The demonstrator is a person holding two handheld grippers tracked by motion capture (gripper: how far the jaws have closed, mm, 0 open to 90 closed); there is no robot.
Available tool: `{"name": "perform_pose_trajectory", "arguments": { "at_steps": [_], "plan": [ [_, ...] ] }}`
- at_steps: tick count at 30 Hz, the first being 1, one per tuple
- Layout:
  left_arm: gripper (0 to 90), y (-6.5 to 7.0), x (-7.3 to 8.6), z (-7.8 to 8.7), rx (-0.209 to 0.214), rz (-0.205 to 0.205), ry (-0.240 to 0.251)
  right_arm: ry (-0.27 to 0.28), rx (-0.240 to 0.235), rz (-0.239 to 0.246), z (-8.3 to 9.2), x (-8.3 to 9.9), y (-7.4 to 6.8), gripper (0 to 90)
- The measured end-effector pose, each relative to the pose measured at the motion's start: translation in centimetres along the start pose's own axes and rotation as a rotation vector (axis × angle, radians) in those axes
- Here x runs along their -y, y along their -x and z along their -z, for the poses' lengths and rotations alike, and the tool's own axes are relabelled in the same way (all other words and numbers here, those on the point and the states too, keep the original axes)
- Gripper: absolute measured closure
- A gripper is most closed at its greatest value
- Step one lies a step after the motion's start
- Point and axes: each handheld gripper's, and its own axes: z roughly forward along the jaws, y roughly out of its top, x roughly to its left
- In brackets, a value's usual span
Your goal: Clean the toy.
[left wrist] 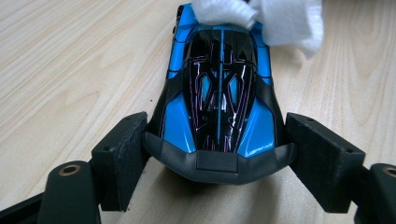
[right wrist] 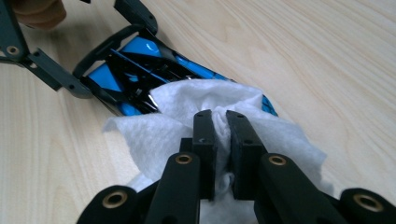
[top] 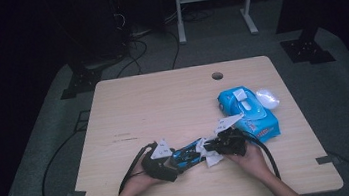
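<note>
A blue and black toy car lies on the wooden table near its front edge. My left gripper is shut on the car, with a pad against each side of one end. A white wipe is pinched in my shut right gripper and lies over the car's other end. In the high view the left gripper and the right gripper face each other across the car, with the wipe between them.
A blue pack of wipes with a white flap lies to the right of the grippers. A crumpled clear wrapper sits beside it. A cable hole is near the table's far edge. Cables trail from both grippers.
</note>
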Motion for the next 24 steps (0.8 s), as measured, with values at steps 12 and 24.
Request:
{"name": "perform_pose_trajectory", "arguments": {
  "at_steps": [12, 24],
  "plan": [
    [22.8, 0.0, 0.1, -0.1, -0.003, -0.018, -0.019, -0.021, 0.024, 0.041, -0.3, -0.3, -0.6, 81.6],
    [22.9, -0.1, 0.0, -0.1, 0.003, -0.021, -0.022, 0.004, -0.03, 0.051, -0.8, -1.0, -1.4, 81.4]
  ]
}}
